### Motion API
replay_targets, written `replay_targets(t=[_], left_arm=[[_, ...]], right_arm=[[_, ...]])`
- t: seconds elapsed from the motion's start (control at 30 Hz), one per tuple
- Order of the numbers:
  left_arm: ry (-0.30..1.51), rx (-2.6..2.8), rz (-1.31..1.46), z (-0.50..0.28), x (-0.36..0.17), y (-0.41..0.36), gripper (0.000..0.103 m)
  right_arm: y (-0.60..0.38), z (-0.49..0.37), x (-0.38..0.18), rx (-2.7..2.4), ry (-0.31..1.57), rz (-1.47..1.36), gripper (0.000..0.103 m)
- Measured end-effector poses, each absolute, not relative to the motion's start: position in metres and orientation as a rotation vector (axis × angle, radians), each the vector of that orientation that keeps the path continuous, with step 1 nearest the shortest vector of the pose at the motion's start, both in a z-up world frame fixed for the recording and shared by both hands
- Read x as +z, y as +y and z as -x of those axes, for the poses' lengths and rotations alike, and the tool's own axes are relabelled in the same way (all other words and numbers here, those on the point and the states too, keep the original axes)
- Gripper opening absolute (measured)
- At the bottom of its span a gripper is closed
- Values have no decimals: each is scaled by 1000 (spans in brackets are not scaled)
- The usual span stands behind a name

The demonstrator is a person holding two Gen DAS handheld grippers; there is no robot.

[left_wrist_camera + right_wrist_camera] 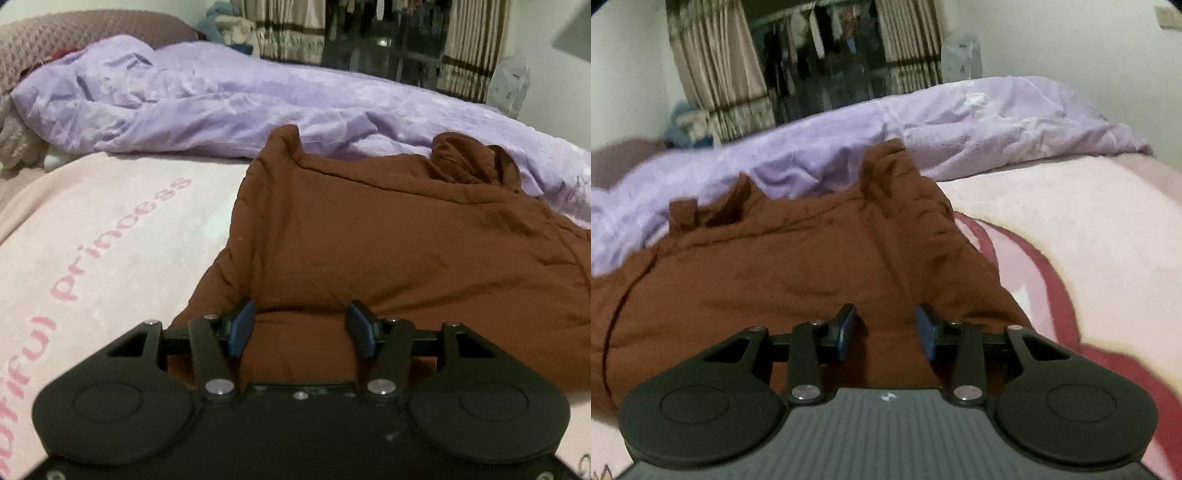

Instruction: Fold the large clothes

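Note:
A large brown padded garment (406, 251) lies in a folded bundle on the pink bed blanket (110, 236). My left gripper (300, 325) is open, its blue pads either side of the garment's near left edge, with fabric between them. In the right wrist view the same brown garment (783, 266) fills the middle. My right gripper (885, 328) is open over the garment's near right edge, with fabric between its blue pads. I cannot tell if the pads touch the cloth.
A crumpled lilac duvet (258, 99) lies behind the garment across the bed, also in the right wrist view (979, 122). The pink blanket (1071, 229) carries red markings. Curtains (713, 66) and a dark window stand beyond. A brown pillow (74, 33) lies far left.

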State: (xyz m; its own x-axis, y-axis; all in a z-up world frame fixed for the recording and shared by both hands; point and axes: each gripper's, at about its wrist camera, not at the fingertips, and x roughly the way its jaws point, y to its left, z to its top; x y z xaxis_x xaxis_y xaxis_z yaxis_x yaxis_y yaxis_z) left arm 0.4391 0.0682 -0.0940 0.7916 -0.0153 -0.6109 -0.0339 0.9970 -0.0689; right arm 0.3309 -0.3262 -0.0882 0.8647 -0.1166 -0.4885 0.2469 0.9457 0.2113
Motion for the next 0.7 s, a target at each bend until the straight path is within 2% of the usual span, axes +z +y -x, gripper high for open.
replay_targets(t=[0.2, 0.23, 0.37, 0.47, 0.7], left_arm=[[644, 4, 73, -431, -78, 71, 58], [628, 4, 77, -425, -73, 74, 62], [592, -13, 80, -409, -60, 91, 63], [621, 16, 88, -417, -65, 97, 63], [699, 26, 249, -432, -98, 115, 78]], right_arm=[[-320, -329, -79, -194, 487, -238, 42], [-324, -321, -75, -195, 477, -252, 42], [-336, -302, -56, -269, 405, -257, 48], [-349, -307, -61, -283, 441, -267, 48], [-356, -320, -88, -297, 502, -290, 49]])
